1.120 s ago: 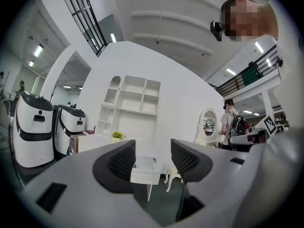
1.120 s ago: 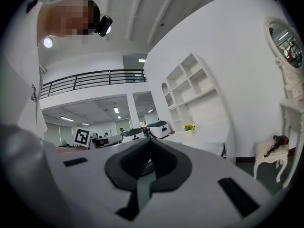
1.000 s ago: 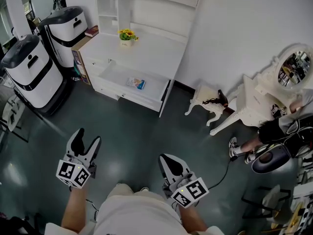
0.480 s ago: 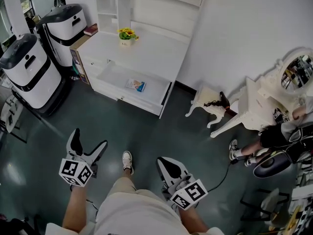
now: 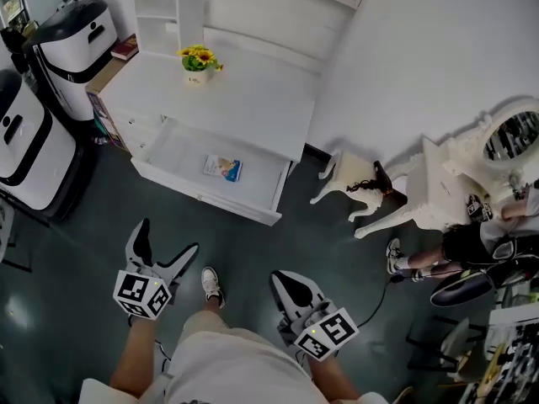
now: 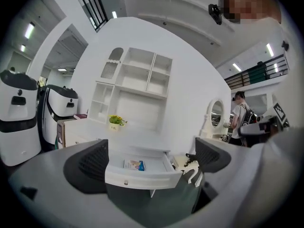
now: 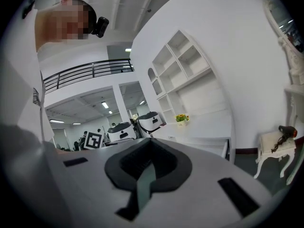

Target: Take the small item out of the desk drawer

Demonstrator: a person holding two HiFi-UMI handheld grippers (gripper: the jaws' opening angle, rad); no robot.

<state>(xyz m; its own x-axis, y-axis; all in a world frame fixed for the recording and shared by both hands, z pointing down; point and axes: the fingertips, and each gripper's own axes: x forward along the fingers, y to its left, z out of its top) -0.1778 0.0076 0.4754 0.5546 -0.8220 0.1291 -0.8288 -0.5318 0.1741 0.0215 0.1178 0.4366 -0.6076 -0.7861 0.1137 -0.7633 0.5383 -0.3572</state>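
Currently the step in hand is the approach. Both grippers hang low over the dark, glossy floor (image 5: 67,255), well apart from the open drawer (image 5: 200,198), and nothing is held. The left gripper (image 5: 167,239) has its jaws spread wide with only air between them. The right gripper (image 5: 285,279) has its jaws pressed together and is empty. The small item (image 5: 222,167) lies flat on the drawer base, about midway along it, clear of the front panel and both side walls.

Procedure (a judgement from this position): carry the left gripper over the front edge of the drawer, keep the jaws wide, and descend on the item from above so that the jaws straddle two opposite edges.

The item appears to be a thin, flat packet printed blue and white, so it may offer little edge to grip. Tilting the jaws to catch one rim is probably needed. The drawer base looks smooth and painted white, so the packet could slide toward the back wall under a sideways push. Stay clear of the flower pot (image 5: 196,60), which stands near the back edge of the white tabletop (image 5: 253,99).
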